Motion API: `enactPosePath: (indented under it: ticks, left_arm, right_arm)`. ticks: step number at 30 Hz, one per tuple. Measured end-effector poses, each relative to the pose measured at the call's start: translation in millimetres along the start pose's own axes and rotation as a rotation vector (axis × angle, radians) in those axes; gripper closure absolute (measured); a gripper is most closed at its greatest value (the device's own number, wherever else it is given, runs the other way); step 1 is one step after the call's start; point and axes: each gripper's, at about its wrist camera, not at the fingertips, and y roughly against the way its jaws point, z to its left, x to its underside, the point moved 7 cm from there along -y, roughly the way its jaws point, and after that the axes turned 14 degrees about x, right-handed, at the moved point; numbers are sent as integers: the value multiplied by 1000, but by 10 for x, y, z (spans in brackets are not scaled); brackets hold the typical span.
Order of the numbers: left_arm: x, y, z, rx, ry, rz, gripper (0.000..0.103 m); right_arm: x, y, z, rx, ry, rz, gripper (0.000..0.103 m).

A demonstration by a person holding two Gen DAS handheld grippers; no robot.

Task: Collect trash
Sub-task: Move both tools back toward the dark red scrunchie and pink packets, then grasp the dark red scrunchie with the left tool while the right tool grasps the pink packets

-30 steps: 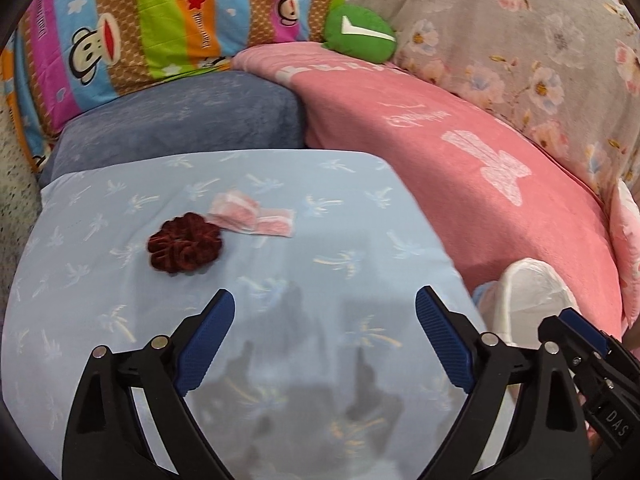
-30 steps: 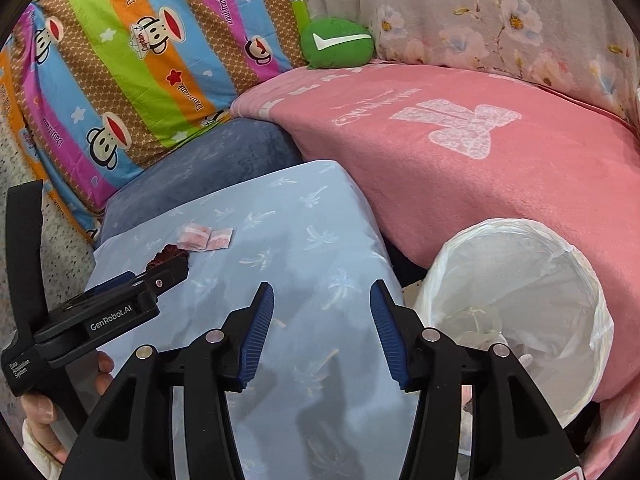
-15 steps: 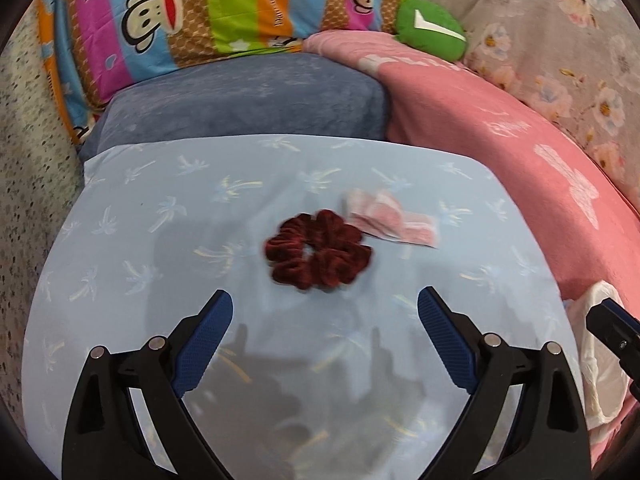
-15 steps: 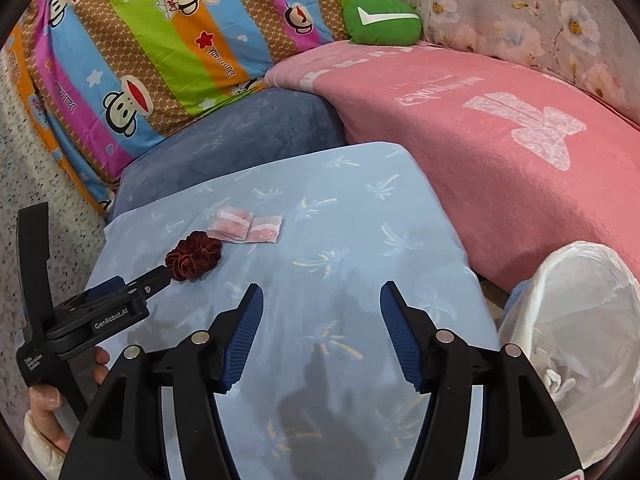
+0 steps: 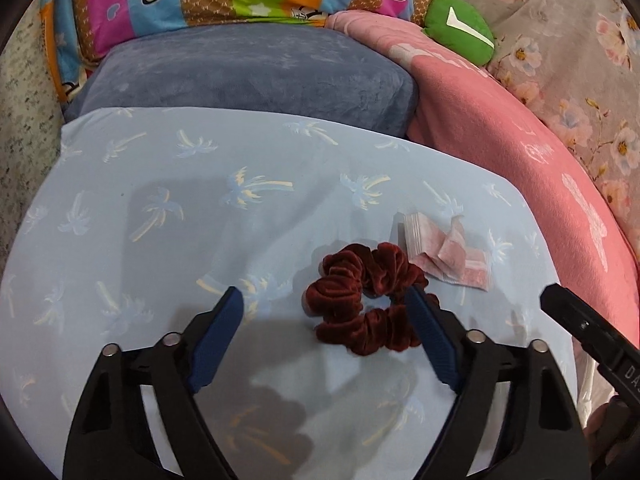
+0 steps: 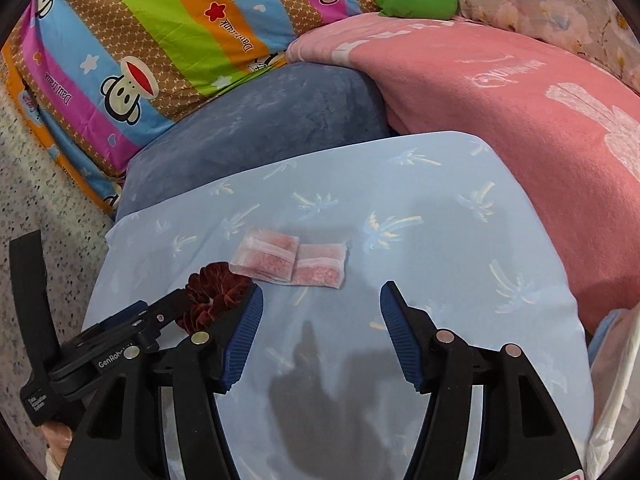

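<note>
A dark red velvet scrunchie [image 5: 362,294] lies on the light blue palm-print cushion [image 5: 200,208]. Just right of it lies a crumpled pink and white wrapper [image 5: 444,252]. My left gripper [image 5: 324,312] is open, low over the cushion, with its right finger over the scrunchie's right side. In the right wrist view the scrunchie [image 6: 216,292] sits left of the wrapper [image 6: 290,260], and the left gripper's tool reaches it from the left. My right gripper [image 6: 320,304] is open and empty, a short way in front of the wrapper.
A white-lined trash bin [image 6: 616,380] shows at the right edge, beside the cushion. Behind are a grey-blue cushion [image 5: 248,76], a pink blanket [image 6: 500,92], a striped monkey pillow [image 6: 140,32] and a green plush [image 5: 460,28]. Speckled floor [image 6: 36,184] lies at left.
My left gripper has swung left and come down close over the scrunchie. My right gripper has turned left from the bin and moved nearer the wrapper. Both stay open.
</note>
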Motion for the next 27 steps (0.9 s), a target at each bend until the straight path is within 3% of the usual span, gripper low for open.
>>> enactPosePath:
  ticks: [7,8,15,19,22,27]
  left_arm:
    - [-13,-154,-4,20,-7,42,46]
    - [-1,-178,8,19,-4,51,52]
    - [26,-194,16,55,3,56,66]
    - [26,-192,12,66,-7,58,73]
    - [41,-180,-1,73,-16,61,79]
    - [93,-155,-55,72,-26,63,82]
  right_arm:
    - [-180,-292,232,-11,0,13,43]
    - [-190,-328,275,-19,4,18,43]
    - [-120,-592,516,-26,73,53,46]
    - [-73,-691,530,-21,71,69,69]
    - [-38,-684,495,-43,56,89,92]
    - [89,-562,278,-51,-7,89,93]
